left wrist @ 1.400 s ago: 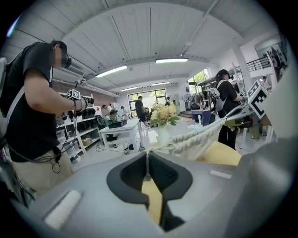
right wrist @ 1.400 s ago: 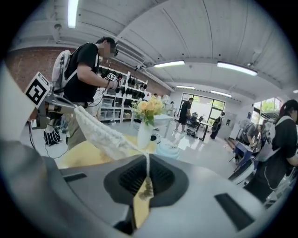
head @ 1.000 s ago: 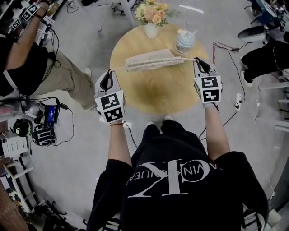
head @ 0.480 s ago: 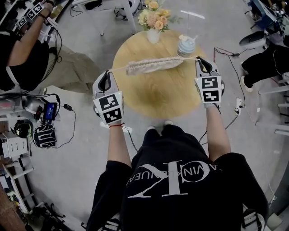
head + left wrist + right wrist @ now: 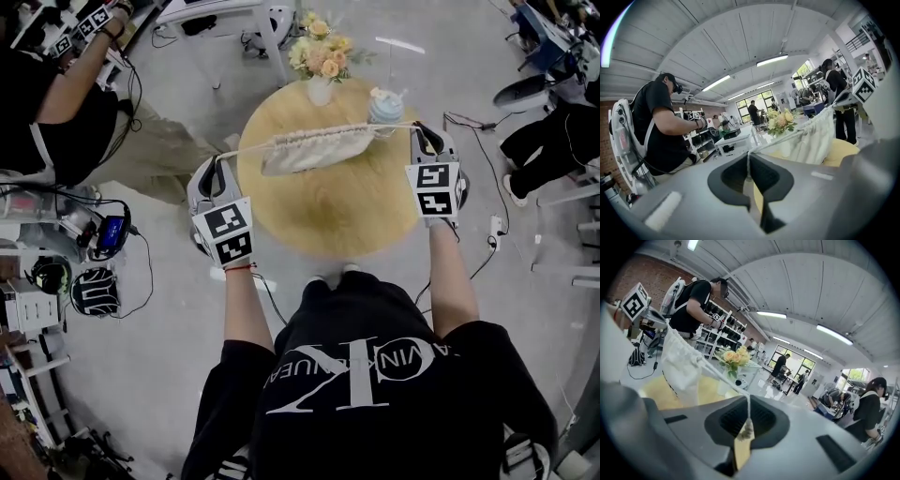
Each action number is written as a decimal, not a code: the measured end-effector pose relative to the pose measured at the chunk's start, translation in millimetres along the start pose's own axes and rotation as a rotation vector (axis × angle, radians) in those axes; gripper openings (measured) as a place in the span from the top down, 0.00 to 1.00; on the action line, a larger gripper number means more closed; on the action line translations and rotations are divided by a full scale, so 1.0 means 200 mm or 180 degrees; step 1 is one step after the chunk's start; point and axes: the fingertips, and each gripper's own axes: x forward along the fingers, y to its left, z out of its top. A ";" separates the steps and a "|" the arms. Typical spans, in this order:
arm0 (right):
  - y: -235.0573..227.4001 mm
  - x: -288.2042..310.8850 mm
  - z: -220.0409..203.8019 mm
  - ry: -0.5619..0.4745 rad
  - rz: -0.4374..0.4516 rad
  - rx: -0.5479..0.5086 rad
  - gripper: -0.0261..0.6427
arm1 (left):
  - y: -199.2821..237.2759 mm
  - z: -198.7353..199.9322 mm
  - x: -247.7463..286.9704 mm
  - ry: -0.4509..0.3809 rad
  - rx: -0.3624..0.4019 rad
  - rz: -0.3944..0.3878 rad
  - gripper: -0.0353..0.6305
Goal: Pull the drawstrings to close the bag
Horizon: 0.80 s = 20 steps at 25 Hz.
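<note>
Your left gripper [image 5: 217,163] is clamped fully shut on the thin white left drawstring [image 5: 246,149]. Its own view shows the cord pinched in the seam between the closed jaws. Your right gripper [image 5: 423,132] is shut just as tightly on the white right drawstring [image 5: 394,125], with a frayed cord end poking through on the near side of the jaws in the right gripper view. Between them the cream woven cloth bag [image 5: 314,148] hangs from the two taut cords over the round wooden surface [image 5: 328,211]. Whether its bottom touches the wood cannot be told.

The bag's mouth looks ruffled but still wide, so the closing seems only partly done. To do it well:

- Pull both hands straight apart along the line of the cords. A sideways tug would swing the bag.
- Match the pull on each side so the bag stays centred and the gathers bunch evenly.
- Mind the short tail in the right gripper. The hold there looks slim, so pull smoothly and avoid jerks.
- Hold the grippers level with each other so that neither cord drags across a jaw edge.
- Steer clear of the white vase of peach and yellow flowers [image 5: 319,58] and the pale lidded cup [image 5: 385,103] just behind the bag.
- Ease off once the mouth cinches into a tight bunch and the cords resist.
</note>
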 end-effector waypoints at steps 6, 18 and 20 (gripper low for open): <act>-0.11 0.01 0.00 -0.0052 -0.0083 -0.0017 0.94 | 0.04 0.05 -0.01 -0.0061 0.0058 0.0054 0.92; -0.29 -0.03 -0.09 -0.0004 -0.0233 0.0198 0.94 | 0.04 0.03 -0.04 -0.0024 -0.0054 0.0021 0.92; -0.31 -0.02 -0.11 0.0025 -0.0233 0.0237 0.94 | 0.04 0.02 -0.02 -0.0005 -0.0081 0.0015 0.93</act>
